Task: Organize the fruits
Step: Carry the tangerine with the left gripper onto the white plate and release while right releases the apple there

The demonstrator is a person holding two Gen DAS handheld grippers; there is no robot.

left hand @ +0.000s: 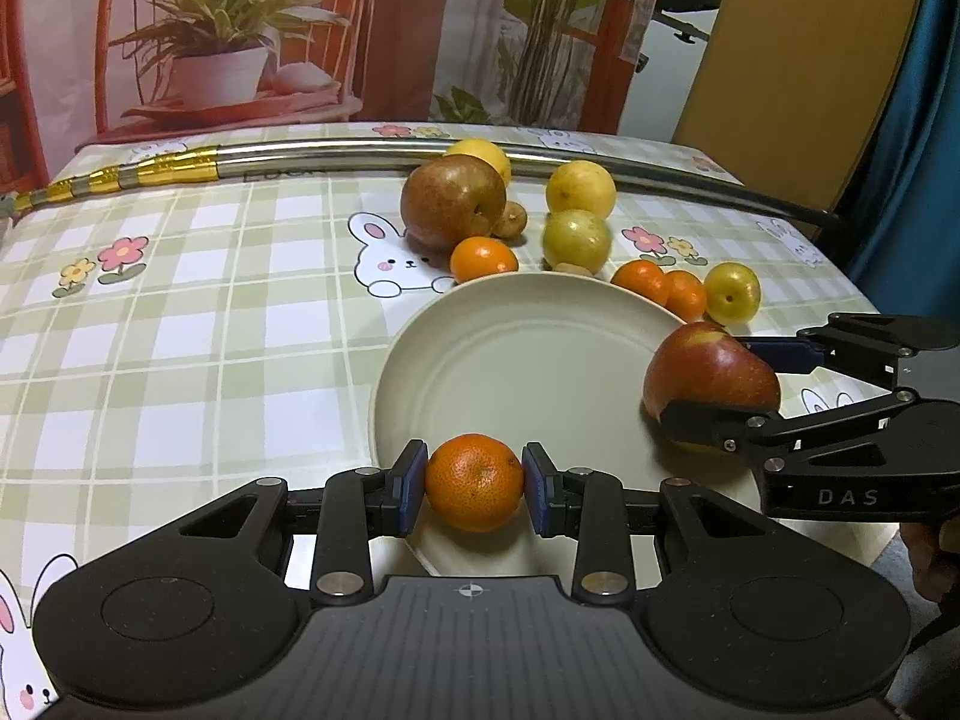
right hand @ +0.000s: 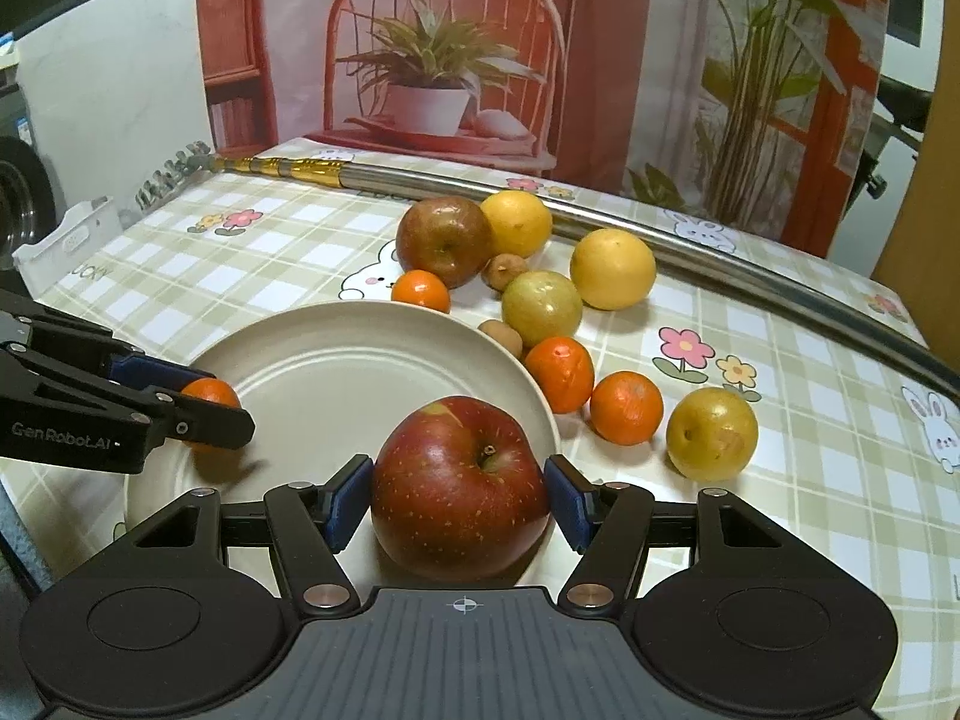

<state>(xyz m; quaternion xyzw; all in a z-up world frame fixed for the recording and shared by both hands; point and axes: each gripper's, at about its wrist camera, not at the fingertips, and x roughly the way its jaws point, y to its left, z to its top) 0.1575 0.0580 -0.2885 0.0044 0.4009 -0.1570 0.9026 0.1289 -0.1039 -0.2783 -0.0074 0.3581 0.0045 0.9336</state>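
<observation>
My left gripper (left hand: 474,485) is shut on a small orange mandarin (left hand: 474,468), held over the near rim of a cream plate (left hand: 516,354). In the right wrist view the same mandarin (right hand: 210,391) shows between the left gripper's (right hand: 219,399) fingers at the plate's (right hand: 336,372) left side. My right gripper (right hand: 459,495) is shut on a red apple (right hand: 459,474) above the plate's near right rim. From the left wrist view that apple (left hand: 708,369) hangs at the plate's right edge in the right gripper (left hand: 720,387). Nothing lies on the plate.
Behind the plate lie a brown-red apple (right hand: 443,240), two yellow citrus fruits (right hand: 612,269), a greenish fruit (right hand: 540,307), a yellow-green fruit (right hand: 711,433), three mandarins (right hand: 627,407) and small brown fruits (right hand: 503,337). A metal pole (right hand: 690,243) runs along the far table edge.
</observation>
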